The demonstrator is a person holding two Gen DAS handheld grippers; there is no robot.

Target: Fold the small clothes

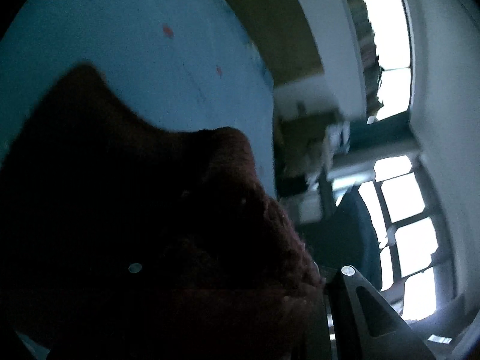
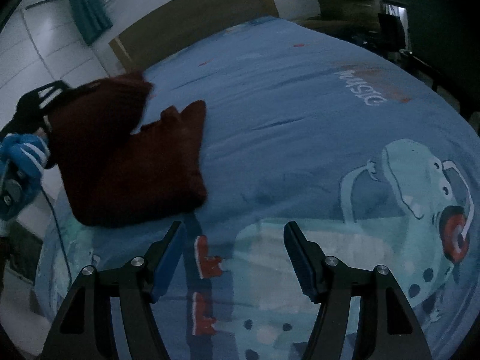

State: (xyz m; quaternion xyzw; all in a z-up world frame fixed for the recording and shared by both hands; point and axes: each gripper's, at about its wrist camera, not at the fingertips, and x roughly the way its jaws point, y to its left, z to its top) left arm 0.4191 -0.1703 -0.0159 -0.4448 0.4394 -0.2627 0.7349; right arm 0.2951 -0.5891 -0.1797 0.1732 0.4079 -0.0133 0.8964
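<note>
A dark maroon knitted garment [image 2: 135, 165] lies at the left of a blue printed bedspread [image 2: 285, 120], one side lifted. My left gripper [image 2: 45, 102] holds that lifted side at the far left of the right wrist view. In the left wrist view the maroon garment [image 1: 150, 225] drapes over the gripper and hides the left finger; the fingertips are covered. My right gripper [image 2: 234, 234] is open and empty, hovering over the bedspread just in front of the garment's near edge.
A wooden headboard [image 2: 192, 21] and white wall stand behind the bed. A teal curtain [image 2: 87, 9] hangs at the back left. Dark furniture [image 2: 390, 30] stands beyond the bed's right side. Bright windows [image 1: 402, 210] show in the left wrist view.
</note>
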